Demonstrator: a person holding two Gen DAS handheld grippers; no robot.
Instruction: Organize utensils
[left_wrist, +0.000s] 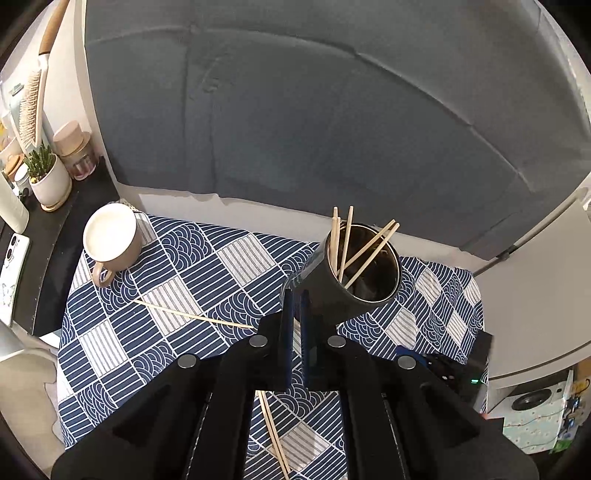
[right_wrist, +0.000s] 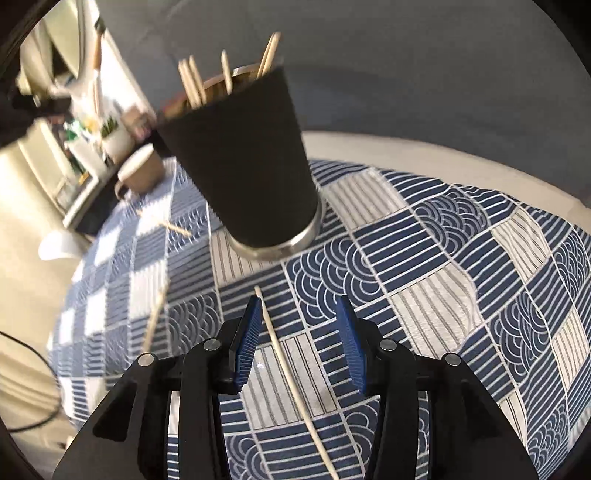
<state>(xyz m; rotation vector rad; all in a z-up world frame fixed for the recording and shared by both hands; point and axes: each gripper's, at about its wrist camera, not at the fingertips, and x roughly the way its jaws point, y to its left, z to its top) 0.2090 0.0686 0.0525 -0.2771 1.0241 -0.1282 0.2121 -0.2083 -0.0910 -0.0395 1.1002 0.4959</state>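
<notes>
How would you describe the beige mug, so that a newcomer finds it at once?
Start from the blue-and-white patterned tablecloth and go to its far left corner, near the potted plant. The beige mug stands there upright, white inside. Unlike the black tumbler, it has a handle and holds no chopsticks.

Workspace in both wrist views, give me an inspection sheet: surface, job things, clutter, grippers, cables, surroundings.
Surface: blue and white patterned tablecloth, lying flat.
Job's things: black tumbler holds several chopsticks and looks lifted and tilted. Loose chopsticks remain on the cloth: one near the tan mug, one between the right fingers, another further left.
Clutter: tan mug standing at the cloth's far left corner.
Grippers: left gripper is shut on what looks like the tumbler's handle. Right gripper open, low over a chopstick, not gripping it.
Cables: dark cable at the left edge, off the cloth.
Surroundings: grey sofa back; side shelf with potted plant, jars and phone.
</notes>
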